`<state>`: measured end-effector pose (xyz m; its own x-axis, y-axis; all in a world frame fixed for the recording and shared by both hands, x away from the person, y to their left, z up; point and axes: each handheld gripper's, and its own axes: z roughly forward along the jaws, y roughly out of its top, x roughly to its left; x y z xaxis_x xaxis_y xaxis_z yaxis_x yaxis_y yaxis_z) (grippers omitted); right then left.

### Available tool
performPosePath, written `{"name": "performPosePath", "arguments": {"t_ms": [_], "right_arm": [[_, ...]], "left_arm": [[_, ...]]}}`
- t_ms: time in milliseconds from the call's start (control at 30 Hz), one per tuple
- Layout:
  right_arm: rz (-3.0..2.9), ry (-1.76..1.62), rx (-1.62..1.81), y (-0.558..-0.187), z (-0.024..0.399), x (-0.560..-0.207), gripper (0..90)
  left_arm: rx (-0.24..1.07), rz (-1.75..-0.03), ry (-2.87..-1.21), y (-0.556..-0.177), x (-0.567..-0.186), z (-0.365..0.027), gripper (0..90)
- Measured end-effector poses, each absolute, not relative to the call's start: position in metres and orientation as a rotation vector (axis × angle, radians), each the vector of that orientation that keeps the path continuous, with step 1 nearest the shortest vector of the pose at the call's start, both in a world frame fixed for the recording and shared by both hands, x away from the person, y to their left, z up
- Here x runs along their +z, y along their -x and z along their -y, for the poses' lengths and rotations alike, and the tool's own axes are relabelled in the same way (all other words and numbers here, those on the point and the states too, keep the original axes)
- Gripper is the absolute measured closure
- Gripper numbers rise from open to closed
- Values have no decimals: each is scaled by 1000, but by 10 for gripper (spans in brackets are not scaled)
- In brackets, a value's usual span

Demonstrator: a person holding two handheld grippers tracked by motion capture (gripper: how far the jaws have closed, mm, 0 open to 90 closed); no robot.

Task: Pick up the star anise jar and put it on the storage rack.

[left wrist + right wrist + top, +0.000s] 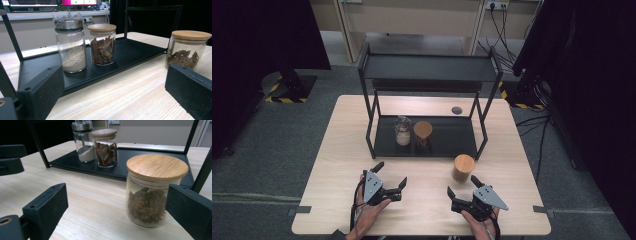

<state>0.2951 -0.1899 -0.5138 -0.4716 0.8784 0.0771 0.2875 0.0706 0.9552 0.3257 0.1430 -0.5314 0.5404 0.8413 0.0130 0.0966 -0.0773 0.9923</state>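
I see the glass jar (153, 192) with a wooden lid standing on the tabletop (422, 200), just in front of the black shelf (432, 137) and near my right tool (462, 187). This tool is wide open and holds nothing; the jar is just ahead of its jaws. My left tool (389, 175) is also open and empty. I think the jar is rigid, smooth and breakable, and quite light with its dry brown pieces. I would take it around the glass body, under the lid. Two more jars (412, 131) stand on the lower shelf board, and the shelf post (482, 137) is close.
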Motion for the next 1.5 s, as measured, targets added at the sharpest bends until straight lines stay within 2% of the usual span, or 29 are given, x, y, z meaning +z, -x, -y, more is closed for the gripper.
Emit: {"name": "performPosePath", "arguments": {"t_ms": [1500], "right_arm": [[-1764,-1207,1276,-351,200,-522,73]], "left_arm": [[751,-833,-1544,-326,-531,-143,20]]}}
